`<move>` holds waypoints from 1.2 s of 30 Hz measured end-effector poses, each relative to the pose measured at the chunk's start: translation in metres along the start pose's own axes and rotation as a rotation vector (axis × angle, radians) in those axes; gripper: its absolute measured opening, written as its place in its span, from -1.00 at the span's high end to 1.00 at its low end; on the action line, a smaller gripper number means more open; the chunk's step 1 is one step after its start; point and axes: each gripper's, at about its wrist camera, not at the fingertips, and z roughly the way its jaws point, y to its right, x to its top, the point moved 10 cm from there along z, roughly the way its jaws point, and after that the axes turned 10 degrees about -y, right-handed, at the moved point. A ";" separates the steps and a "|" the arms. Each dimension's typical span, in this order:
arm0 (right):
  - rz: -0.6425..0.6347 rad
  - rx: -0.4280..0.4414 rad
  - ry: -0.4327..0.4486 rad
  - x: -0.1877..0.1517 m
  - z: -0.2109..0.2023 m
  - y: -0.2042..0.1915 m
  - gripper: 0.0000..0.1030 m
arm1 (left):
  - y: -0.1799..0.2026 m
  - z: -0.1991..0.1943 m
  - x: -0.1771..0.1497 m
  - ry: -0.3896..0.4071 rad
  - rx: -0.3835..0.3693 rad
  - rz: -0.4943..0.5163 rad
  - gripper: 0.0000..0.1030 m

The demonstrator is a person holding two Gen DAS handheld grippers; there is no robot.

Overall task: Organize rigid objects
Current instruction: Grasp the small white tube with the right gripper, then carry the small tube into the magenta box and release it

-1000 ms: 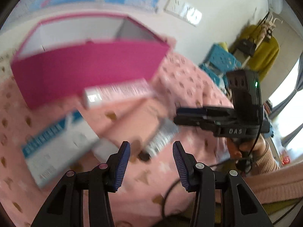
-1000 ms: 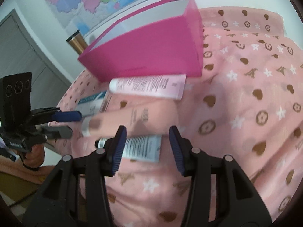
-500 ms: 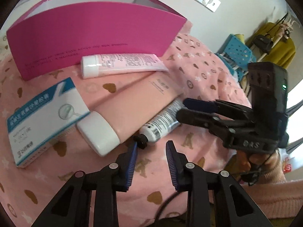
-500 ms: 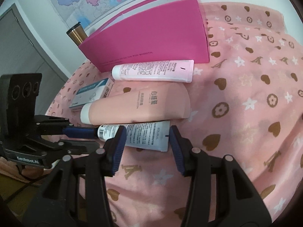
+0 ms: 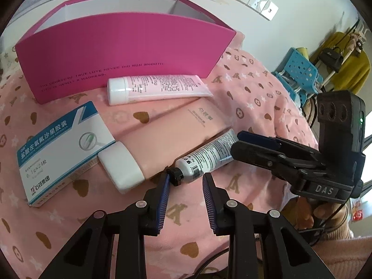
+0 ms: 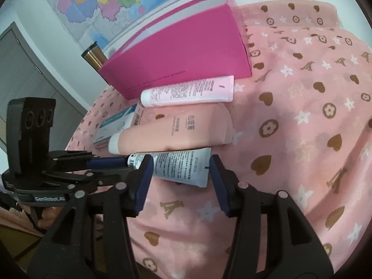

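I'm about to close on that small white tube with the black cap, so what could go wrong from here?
1. Both the left gripper and the right gripper are open around the small white tube, one at each end; closing both could squash it or pull it two ways.
2. The tube lies against the peach tube, so lifting may drag that one.
3. The soft pink cloth might snag on a finger.

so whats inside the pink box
Only white inner walls show through the open top of the pink box. Its front wall hides the floor and lower interior, so any contents there cannot be seen.
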 end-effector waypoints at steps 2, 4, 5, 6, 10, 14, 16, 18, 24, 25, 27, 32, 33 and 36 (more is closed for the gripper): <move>-0.004 0.002 0.012 0.002 -0.005 -0.003 -0.02 | 0.001 -0.005 0.002 0.011 0.003 -0.003 0.44; -0.005 0.000 0.028 0.005 -0.011 -0.005 -0.02 | 0.002 -0.010 0.004 0.025 -0.003 -0.003 0.44; -0.007 0.004 0.035 0.007 -0.013 -0.007 -0.02 | 0.002 -0.013 0.006 0.034 -0.003 -0.004 0.44; -0.008 0.006 0.044 0.009 -0.016 -0.009 -0.02 | 0.003 -0.016 0.009 0.043 -0.004 -0.004 0.44; -0.024 0.000 0.081 0.025 -0.029 -0.016 -0.02 | 0.003 -0.031 0.023 0.081 -0.001 0.000 0.44; -0.052 -0.016 0.132 0.051 -0.043 -0.024 -0.02 | 0.006 -0.050 0.048 0.141 0.009 0.008 0.44; -0.066 -0.016 0.160 0.064 -0.050 -0.028 -0.02 | 0.005 -0.063 0.061 0.176 0.016 0.018 0.45; -0.080 -0.018 0.185 0.081 -0.057 -0.031 -0.02 | 0.006 -0.076 0.077 0.209 0.019 0.026 0.45; -0.114 -0.036 0.252 0.136 -0.068 -0.036 -0.02 | 0.000 -0.100 0.123 0.273 0.038 0.037 0.44; -0.117 -0.039 0.258 0.144 -0.068 -0.034 -0.02 | -0.003 -0.102 0.134 0.275 0.038 0.035 0.43; -0.109 -0.035 0.257 0.157 -0.065 -0.031 -0.02 | -0.007 -0.102 0.148 0.278 0.036 0.027 0.43; -0.093 -0.048 0.221 0.179 -0.047 -0.017 -0.02 | -0.022 -0.085 0.172 0.247 0.048 0.004 0.42; -0.086 -0.060 0.207 0.182 -0.040 -0.013 -0.02 | -0.024 -0.080 0.175 0.237 0.046 -0.001 0.42; -0.074 -0.084 0.176 0.184 -0.027 -0.005 -0.02 | -0.036 -0.064 0.183 0.196 0.026 -0.032 0.42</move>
